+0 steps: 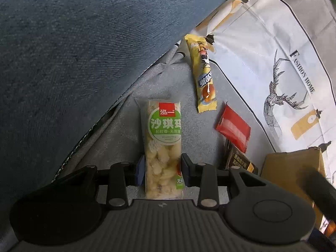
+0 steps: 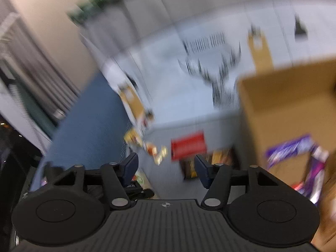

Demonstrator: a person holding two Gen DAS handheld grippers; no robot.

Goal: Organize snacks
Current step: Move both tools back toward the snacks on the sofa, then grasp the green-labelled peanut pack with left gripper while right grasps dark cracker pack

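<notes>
The left gripper [image 1: 162,169] holds the clear green-labelled pastry packet [image 1: 163,147] across its width; the packet's long axis runs straight ahead along the fingers. The brown cardboard box [image 1: 294,166] lies to its right. The right gripper [image 2: 166,168] is wide and empty.

left tool [image 1: 162,169] clamped, right tool [image 2: 166,169] (blurred) agape

A grey cloth [image 1: 168,79] with a white deer print carries the snacks. Ahead of the left gripper [image 1: 162,168] lies a yellow stick pack [image 1: 202,75]; to its right, a red packet [image 1: 233,126] over a dark packet [image 1: 239,159], then a cardboard box [image 1: 292,163].
</notes>
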